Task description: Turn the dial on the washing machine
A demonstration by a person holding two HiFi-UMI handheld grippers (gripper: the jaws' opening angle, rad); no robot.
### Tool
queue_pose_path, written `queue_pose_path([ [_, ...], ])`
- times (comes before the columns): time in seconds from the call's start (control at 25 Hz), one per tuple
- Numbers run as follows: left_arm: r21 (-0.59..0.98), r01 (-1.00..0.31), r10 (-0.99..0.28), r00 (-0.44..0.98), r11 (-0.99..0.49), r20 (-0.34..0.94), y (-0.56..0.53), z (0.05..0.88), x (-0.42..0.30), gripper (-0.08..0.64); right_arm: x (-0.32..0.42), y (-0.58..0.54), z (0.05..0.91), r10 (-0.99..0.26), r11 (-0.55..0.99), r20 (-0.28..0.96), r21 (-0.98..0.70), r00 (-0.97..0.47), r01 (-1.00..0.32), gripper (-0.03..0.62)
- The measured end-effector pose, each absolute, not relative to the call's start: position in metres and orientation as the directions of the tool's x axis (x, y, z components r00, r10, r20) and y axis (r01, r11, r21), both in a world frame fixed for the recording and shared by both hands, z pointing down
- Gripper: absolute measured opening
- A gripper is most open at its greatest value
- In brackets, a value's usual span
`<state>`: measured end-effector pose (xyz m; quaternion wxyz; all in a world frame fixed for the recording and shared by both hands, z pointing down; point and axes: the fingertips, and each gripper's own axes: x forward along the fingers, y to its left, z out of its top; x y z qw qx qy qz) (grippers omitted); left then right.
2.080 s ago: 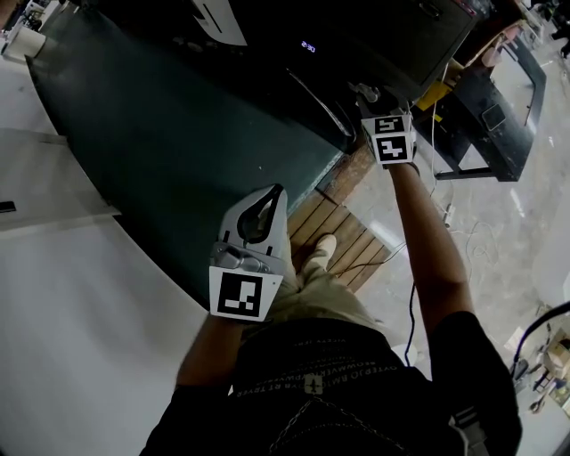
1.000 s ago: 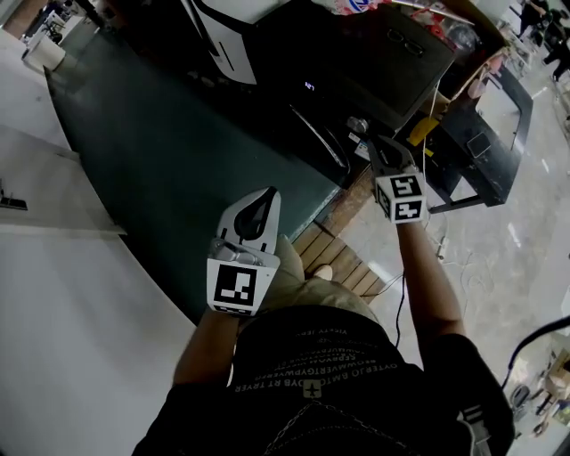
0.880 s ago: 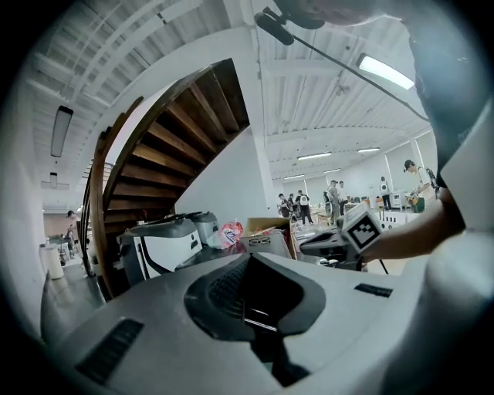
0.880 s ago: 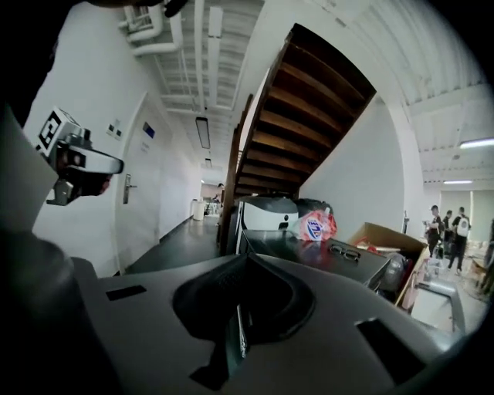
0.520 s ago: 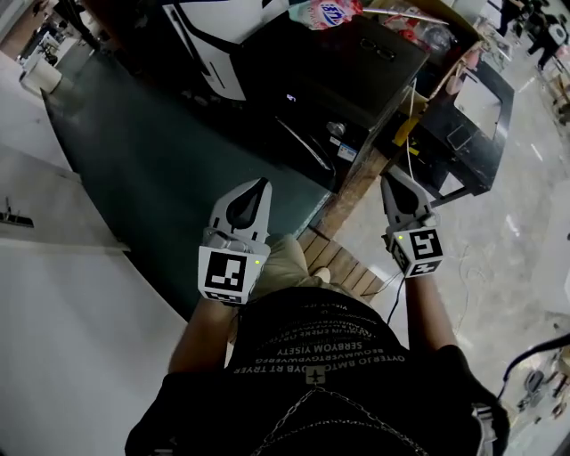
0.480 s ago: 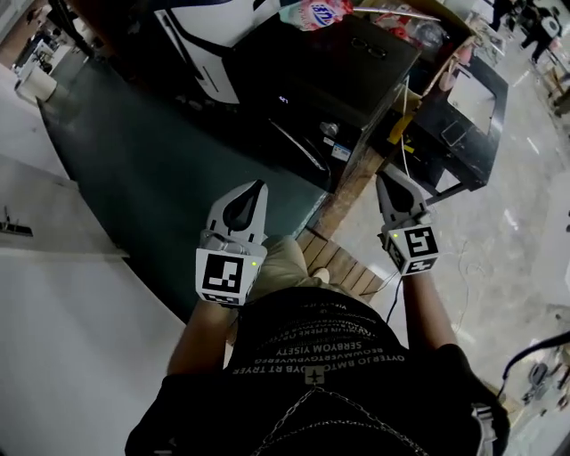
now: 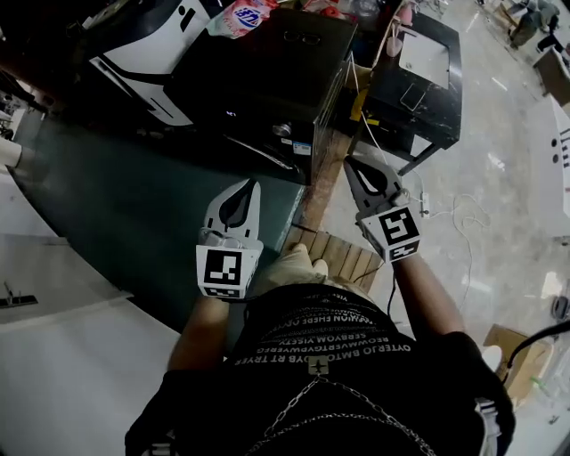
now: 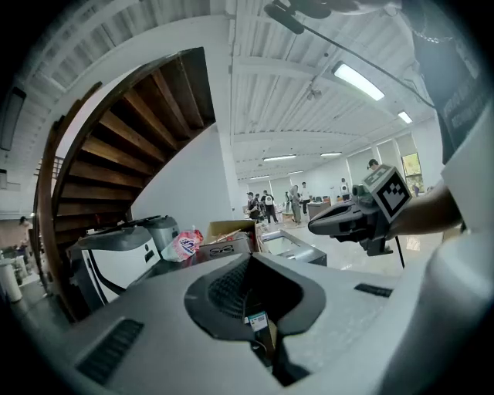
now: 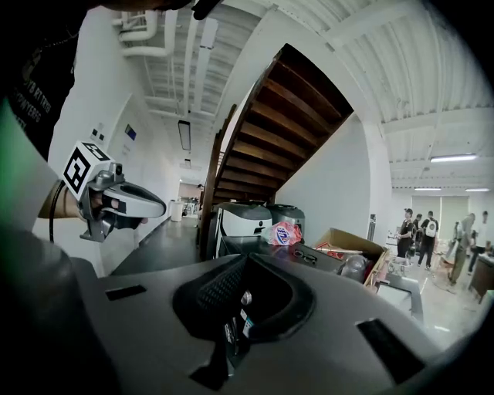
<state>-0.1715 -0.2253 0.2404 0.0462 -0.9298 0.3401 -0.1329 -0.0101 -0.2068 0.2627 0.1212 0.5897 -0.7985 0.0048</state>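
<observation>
Nearest, over the person's dark shirt [image 7: 321,356], both claws are held out side by side, pointing away from the body. The left gripper [image 7: 255,185] has its jaws pressed together at the tips, with nothing caught in the loop behind them. The right gripper [image 7: 349,163] is likewise pinched shut and empty. Below and between them lies a slatted wooden pallet [image 7: 343,258]. Beyond the jaw tips stands the black washing machine [image 7: 267,71], well apart from both claws. Its dial [image 7: 282,130] is a small silvery knob on the front face, near that face's right edge, just right of a faintly lit display [image 7: 232,114] and above a pale sticker [image 7: 298,147]. A pink detergent pouch [image 7: 240,16] lies at the far left corner of the machine's top. To the machine's left sits a white-and-black appliance [image 7: 142,44], and to its right a black metal stand [image 7: 419,67].
</observation>
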Motion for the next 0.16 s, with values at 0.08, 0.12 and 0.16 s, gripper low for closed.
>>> queue_pose_path([
  [0.08,-0.172,-0.61,-0.633,0.743,-0.774,0.217,-0.24,0.246,-0.163,0.006,-0.011,-0.216,0.264,-0.937,0.312,0.208,0.138,-0.28,-0.94,-0.003],
  [0.12,-0.171,-0.605,-0.629,0.747,-0.778,0.216,-0.249,0.248,-0.158,0.006,-0.011,-0.221,0.265,-0.936,0.315,0.211,0.137,-0.283,-0.939,-0.003],
  [0.16,-0.17,-0.601,-0.624,0.751,-0.781,0.215,-0.257,0.25,-0.154,0.006,-0.011,-0.227,0.266,-0.934,0.318,0.215,0.136,-0.285,-0.938,-0.003],
])
